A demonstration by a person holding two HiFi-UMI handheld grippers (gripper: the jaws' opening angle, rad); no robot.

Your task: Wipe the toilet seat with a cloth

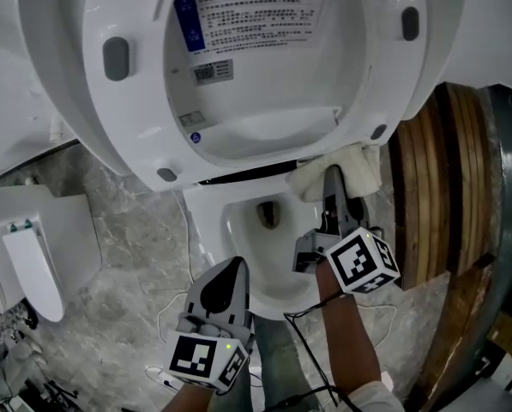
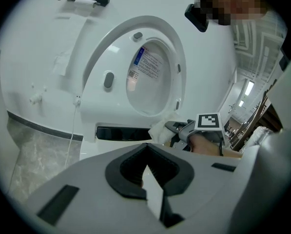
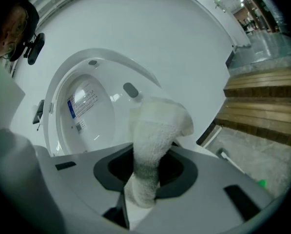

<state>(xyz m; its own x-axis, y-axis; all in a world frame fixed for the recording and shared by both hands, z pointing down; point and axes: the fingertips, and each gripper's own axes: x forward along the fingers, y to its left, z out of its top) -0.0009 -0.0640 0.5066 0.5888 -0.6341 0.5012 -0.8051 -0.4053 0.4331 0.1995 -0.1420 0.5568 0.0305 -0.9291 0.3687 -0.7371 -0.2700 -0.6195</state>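
Note:
The white toilet seat (image 1: pixel 135 118) stands raised against the lid, its underside and grey bumpers facing me. My right gripper (image 1: pixel 333 178) is shut on a white cloth (image 1: pixel 341 172), which lies at the right rear of the bowl rim (image 1: pixel 206 230), just under the raised seat. In the right gripper view the cloth (image 3: pixel 155 130) sticks up from between the jaws in front of the seat (image 3: pixel 111 72). My left gripper (image 1: pixel 232 269) is shut and holds nothing, over the front of the bowl. The left gripper view shows the seat (image 2: pixel 99 57), the cloth (image 2: pixel 160 128) and the right gripper (image 2: pixel 177 128).
Dark wooden planks (image 1: pixel 448 187) run along the right of the toilet. A white fixture (image 1: pixel 33 264) sits on the grey marble floor at the left. A thin white cable (image 1: pixel 174 312) lies on the floor near the bowl's front.

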